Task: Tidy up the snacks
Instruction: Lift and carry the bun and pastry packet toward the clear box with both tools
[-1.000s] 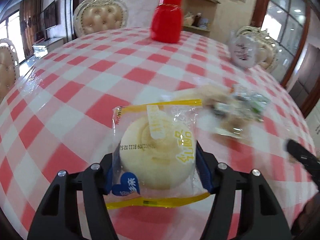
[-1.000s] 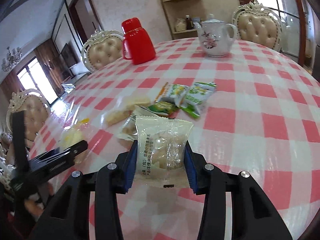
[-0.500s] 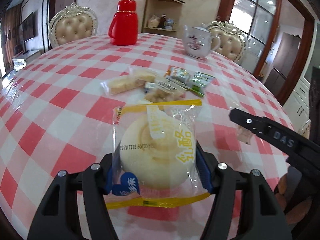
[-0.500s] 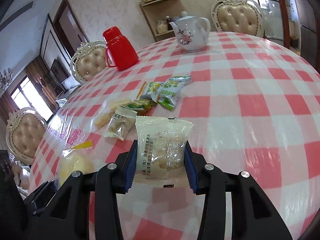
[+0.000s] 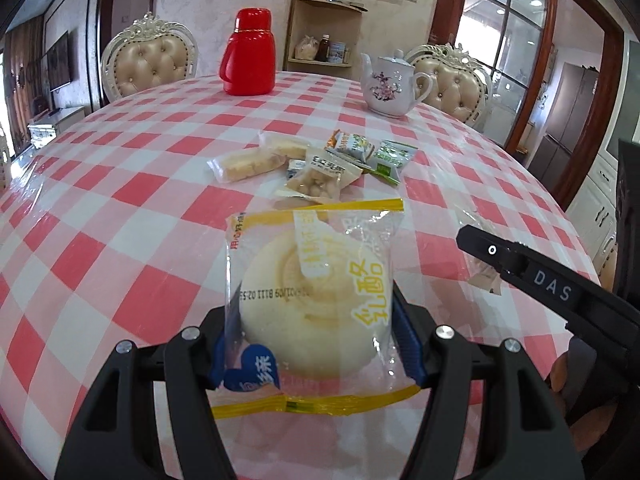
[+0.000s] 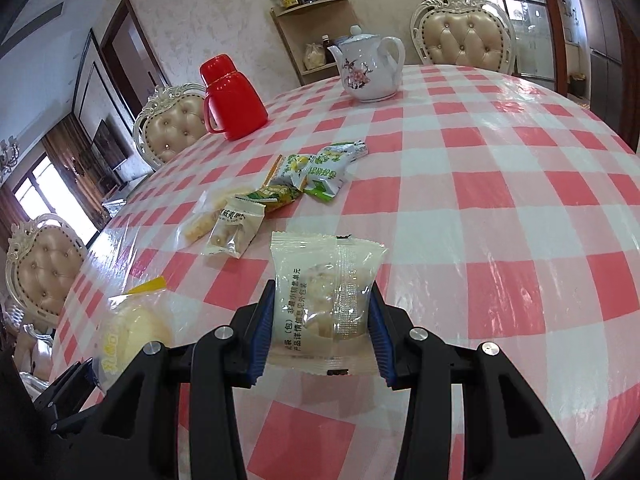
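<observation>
**Left wrist view: a snack packet clamped in each claw**

Left wrist view: the left claw [image 5: 316, 344] grips a round cake packet [image 5: 316, 300] by its side edges, above the checked worktop [image 5: 120, 208]. The packet's long axis runs straight ahead of the claw, yellow seams at the near and far ends. Beyond it lies a snack pile [image 5: 320, 160].

The right claw [image 6: 322, 338] is clenched on a small clear snack packet [image 6: 324, 300], upright between the blue pads, crimped ends near and far. Ahead and left of it lie the loose packets; a red flask [image 6: 232, 96] and a teapot [image 6: 368, 68] stand farther off.
</observation>
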A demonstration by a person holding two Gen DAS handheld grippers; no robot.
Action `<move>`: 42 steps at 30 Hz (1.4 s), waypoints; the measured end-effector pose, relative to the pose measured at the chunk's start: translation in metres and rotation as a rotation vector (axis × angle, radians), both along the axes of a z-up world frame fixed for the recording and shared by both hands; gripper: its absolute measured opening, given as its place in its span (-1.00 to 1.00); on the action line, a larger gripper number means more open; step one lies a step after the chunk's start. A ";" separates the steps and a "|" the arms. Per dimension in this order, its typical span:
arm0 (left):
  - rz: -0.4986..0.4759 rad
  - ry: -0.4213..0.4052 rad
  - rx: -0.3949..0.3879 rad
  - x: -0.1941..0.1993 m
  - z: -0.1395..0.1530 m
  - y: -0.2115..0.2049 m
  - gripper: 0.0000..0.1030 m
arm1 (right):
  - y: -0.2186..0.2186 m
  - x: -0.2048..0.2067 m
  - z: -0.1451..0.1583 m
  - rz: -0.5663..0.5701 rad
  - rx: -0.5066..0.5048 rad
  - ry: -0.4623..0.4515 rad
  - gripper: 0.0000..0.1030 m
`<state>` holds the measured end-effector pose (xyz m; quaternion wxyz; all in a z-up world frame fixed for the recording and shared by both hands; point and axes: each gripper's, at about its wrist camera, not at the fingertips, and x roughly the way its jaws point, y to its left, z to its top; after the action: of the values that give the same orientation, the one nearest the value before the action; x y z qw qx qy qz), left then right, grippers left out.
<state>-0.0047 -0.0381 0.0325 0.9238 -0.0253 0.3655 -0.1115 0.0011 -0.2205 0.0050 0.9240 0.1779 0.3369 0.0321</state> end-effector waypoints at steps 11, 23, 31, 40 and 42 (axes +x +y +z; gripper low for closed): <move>0.082 0.006 -0.050 -0.025 -0.003 0.028 0.26 | 0.018 -0.015 0.000 0.062 0.015 -0.009 -0.17; 0.171 0.018 -0.125 -0.070 -0.006 0.067 0.26 | 0.049 -0.047 -0.005 0.175 0.076 -0.015 -0.17; 0.217 0.053 -0.159 -0.092 -0.004 0.101 0.26 | 0.075 -0.063 -0.004 0.258 0.121 -0.017 -0.17; 0.243 -0.009 -0.116 -0.134 0.021 0.126 0.26 | 0.117 -0.086 -0.003 0.372 0.106 -0.021 -0.17; 0.246 -0.015 -0.101 -0.147 0.023 0.132 0.26 | 0.128 -0.091 -0.003 0.404 0.117 -0.014 -0.17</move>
<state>-0.1516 0.0936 0.0550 0.9308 -0.1155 0.3464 -0.0160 -0.0898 -0.0928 0.0020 0.8892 0.1599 0.3566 0.2377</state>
